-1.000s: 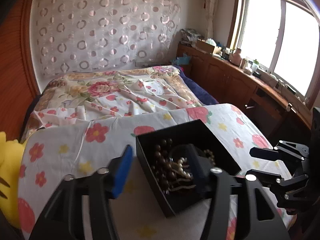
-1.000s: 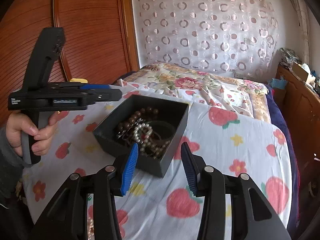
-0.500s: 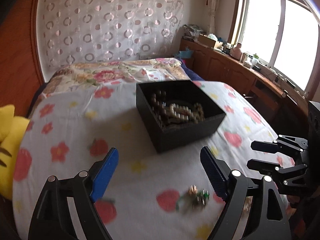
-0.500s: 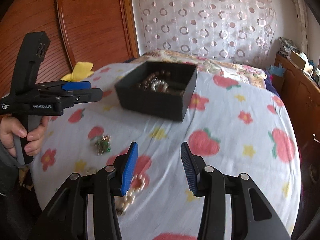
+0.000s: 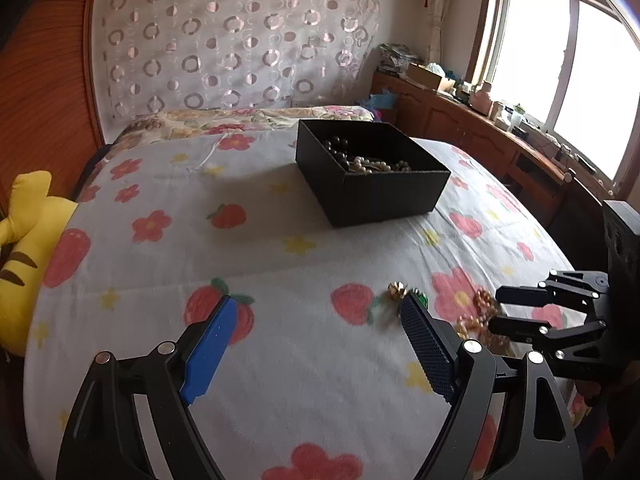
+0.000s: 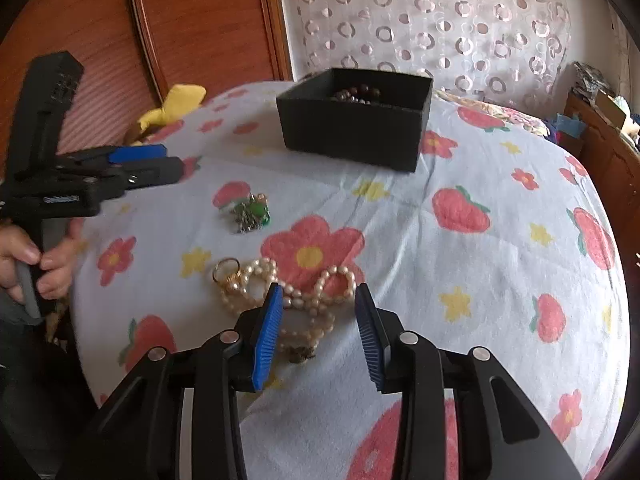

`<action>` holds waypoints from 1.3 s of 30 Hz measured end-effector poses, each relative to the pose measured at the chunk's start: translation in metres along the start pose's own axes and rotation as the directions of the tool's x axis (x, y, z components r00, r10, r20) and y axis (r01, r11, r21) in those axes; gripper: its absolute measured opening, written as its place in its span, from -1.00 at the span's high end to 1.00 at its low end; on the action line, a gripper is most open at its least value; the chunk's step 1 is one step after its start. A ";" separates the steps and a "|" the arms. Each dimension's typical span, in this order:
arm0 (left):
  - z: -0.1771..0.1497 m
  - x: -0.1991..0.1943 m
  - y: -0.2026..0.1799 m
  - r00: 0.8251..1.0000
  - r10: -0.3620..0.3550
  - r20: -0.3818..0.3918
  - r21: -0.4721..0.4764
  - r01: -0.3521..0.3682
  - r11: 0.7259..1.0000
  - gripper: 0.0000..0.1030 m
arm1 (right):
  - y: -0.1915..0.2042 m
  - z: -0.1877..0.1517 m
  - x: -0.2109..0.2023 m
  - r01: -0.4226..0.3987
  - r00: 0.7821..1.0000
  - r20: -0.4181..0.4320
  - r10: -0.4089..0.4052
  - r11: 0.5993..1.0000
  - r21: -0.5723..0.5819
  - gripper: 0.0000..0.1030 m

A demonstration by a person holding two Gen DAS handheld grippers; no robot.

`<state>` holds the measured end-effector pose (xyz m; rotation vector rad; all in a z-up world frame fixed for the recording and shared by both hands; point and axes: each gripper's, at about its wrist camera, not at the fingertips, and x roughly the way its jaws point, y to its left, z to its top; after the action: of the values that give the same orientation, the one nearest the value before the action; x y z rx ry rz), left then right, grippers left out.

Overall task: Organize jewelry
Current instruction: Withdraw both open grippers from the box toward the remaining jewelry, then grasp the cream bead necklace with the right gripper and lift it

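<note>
A black box (image 5: 372, 172) (image 6: 356, 118) with bead strings inside sits on the flowered cloth at the far side. A pearl necklace (image 6: 308, 292) lies in loops right in front of my open right gripper (image 6: 318, 328), with a gold ring (image 6: 226, 268) to its left. A green brooch (image 6: 252, 212) (image 5: 418, 296) lies further out. My left gripper (image 5: 316, 344) is open and empty above the cloth; it shows in the right wrist view (image 6: 132, 164) at the left. The right gripper shows in the left wrist view (image 5: 520, 312) over the pearls (image 5: 478, 318).
A yellow plush toy (image 5: 28, 240) lies at the left edge of the table. A bed (image 5: 248, 118) stands behind the table. Wooden cabinets (image 5: 480, 140) run under the window on the right. A wooden headboard (image 6: 180, 28) is at the left.
Both grippers have pulled back from the box toward the near side of the table. The pearls, ring and brooch have come into view. The left gripper has opened wider.
</note>
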<state>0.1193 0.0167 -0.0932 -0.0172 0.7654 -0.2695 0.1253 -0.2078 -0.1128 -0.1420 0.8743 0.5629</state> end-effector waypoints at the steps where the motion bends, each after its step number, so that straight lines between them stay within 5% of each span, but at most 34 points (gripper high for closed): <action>1: -0.001 -0.001 0.000 1.000 0.000 0.001 0.001 0.000 1.000 -0.56 | 0.001 0.000 -0.001 0.005 1.000 0.001 -0.005 1.000 -0.004 0.22; 5: -0.006 -0.004 0.002 1.000 -0.003 -0.006 0.000 0.003 1.000 -0.56 | 0.001 0.002 0.001 0.010 1.000 -0.010 -0.010 1.000 0.004 0.27; 12: -0.012 -0.008 0.003 1.000 -0.006 0.003 0.001 0.006 1.000 -0.56 | 0.002 0.012 0.007 -0.043 0.999 -0.024 0.043 0.999 -0.001 0.66; 13: -0.013 -0.007 0.002 1.000 -0.005 0.003 0.001 0.005 1.000 -0.56 | 0.001 0.014 0.008 -0.046 0.999 -0.025 0.046 0.999 0.000 0.90; 24: -0.022 -0.002 -0.012 1.000 -0.024 -0.020 0.019 0.024 1.000 -0.56 | 0.000 0.032 -0.026 -0.041 0.994 0.102 0.042 0.999 -0.014 0.91; 39: -0.024 0.009 -0.059 0.992 -0.100 -0.073 0.108 0.107 0.988 -0.56 | -0.002 0.061 -0.116 0.033 0.947 0.320 -0.014 0.998 -0.053 0.91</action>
<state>0.0955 -0.0403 -0.1104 0.0587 0.8167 -0.4134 0.1092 -0.2364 0.0143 -0.1094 0.5398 0.5706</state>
